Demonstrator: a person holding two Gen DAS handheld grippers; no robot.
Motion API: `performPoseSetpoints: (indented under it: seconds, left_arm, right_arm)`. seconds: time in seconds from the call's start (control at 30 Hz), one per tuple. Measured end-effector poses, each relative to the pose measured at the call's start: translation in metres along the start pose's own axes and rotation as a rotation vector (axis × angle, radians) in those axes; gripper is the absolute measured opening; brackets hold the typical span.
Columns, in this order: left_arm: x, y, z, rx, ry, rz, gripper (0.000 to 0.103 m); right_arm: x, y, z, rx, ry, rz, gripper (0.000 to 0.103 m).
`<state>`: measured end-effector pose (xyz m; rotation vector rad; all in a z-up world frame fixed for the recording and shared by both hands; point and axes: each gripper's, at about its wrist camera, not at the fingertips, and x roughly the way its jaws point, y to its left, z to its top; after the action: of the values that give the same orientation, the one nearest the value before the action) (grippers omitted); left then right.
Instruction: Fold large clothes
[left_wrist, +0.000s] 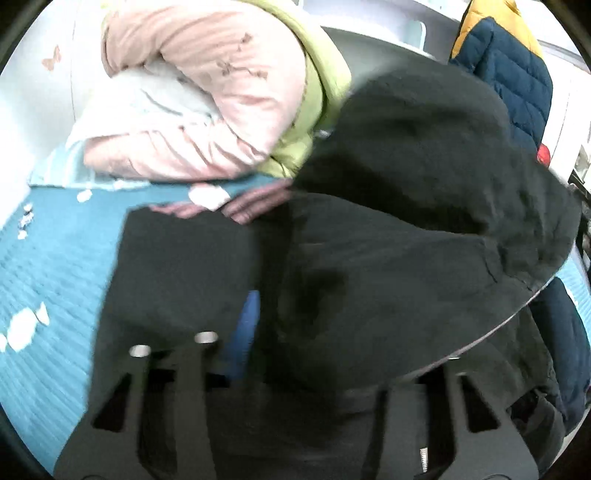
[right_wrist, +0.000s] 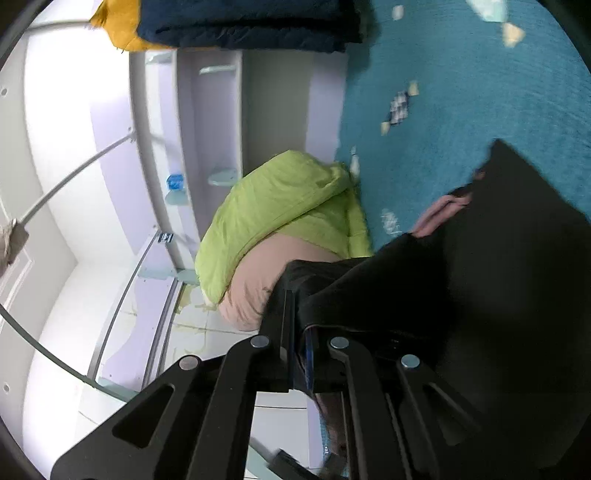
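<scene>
A large black garment (left_wrist: 406, 221) fills the middle and right of the left wrist view, draped over my left gripper (left_wrist: 258, 332), whose fingers are closed on its cloth with a blue pad (left_wrist: 247, 325) showing between the folds. In the right wrist view the same black garment (right_wrist: 480, 295) hangs at the lower right. My right gripper (right_wrist: 301, 354) is shut on its edge and lifts it above the teal bedspread (right_wrist: 461, 92). A pink ribbed cuff (right_wrist: 439, 214) peeks out under the black cloth.
A pink padded jacket (left_wrist: 207, 92) and a lime-green jacket (right_wrist: 280, 206) lie piled at the bed's edge. A navy and yellow puffer jacket (left_wrist: 509, 74) lies beyond. White shelving and wall (right_wrist: 207, 129) stand beside the bed. The teal bedspread (left_wrist: 55, 258) has white candy prints.
</scene>
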<state>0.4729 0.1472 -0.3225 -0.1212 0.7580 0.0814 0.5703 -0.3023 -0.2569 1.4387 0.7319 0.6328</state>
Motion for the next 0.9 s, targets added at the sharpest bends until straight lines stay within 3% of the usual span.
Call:
performPoseSetpoints:
  seconds: [0.07, 0.27, 0.33, 0.4, 0.47, 0.5, 0.53, 0.57, 0.63, 0.7, 0.77, 0.9]
  left_arm:
    - [-0.008, 0.013, 0.011, 0.039, -0.022, 0.000, 0.029]
    - [-0.045, 0.016, 0.030, 0.229, -0.122, 0.021, 0.028]
    - [-0.041, 0.016, 0.017, 0.252, -0.086, 0.018, 0.030]
    - [-0.018, 0.024, -0.005, 0.255, 0.017, 0.013, 0.031]
    - [0.001, 0.034, -0.028, 0.203, 0.122, -0.055, 0.031]
    - [0.000, 0.034, -0.033, 0.199, 0.121, -0.072, 0.031]
    - [-0.006, 0.034, -0.038, 0.202, 0.097, -0.075, 0.036]
    - [-0.012, 0.034, -0.039, 0.206, 0.076, -0.083, 0.055]
    - [-0.029, 0.038, -0.041, 0.188, 0.036, -0.089, 0.082]
    - [-0.044, 0.047, -0.041, 0.159, 0.015, -0.131, 0.083]
    - [-0.056, 0.055, -0.037, 0.153, 0.010, -0.127, 0.085]
    - [-0.074, 0.050, -0.023, 0.158, -0.029, -0.103, 0.088]
  right_arm:
    - [-0.016, -0.025, -0.007, 0.038, 0.005, -0.012, 0.004]
    - [-0.038, -0.092, -0.054, 0.138, 0.007, -0.037, 0.004]
    - [-0.041, -0.104, -0.063, 0.101, 0.010, -0.123, 0.003]
    - [-0.040, -0.110, -0.066, 0.089, 0.008, -0.151, 0.003]
    - [-0.035, -0.102, -0.064, 0.054, 0.022, -0.196, 0.004]
    - [-0.032, -0.096, -0.064, 0.027, 0.039, -0.222, 0.005]
    - [-0.032, -0.089, -0.064, -0.003, 0.056, -0.245, 0.008]
    - [-0.032, -0.076, -0.065, -0.043, 0.082, -0.274, 0.009]
    - [-0.038, -0.053, -0.070, -0.135, 0.092, -0.354, 0.023]
    - [-0.048, -0.028, -0.074, -0.228, 0.069, -0.459, 0.037]
    - [-0.059, -0.004, -0.079, -0.288, 0.025, -0.497, 0.045]
    - [-0.045, 0.021, -0.085, -0.264, 0.044, -0.405, 0.066]
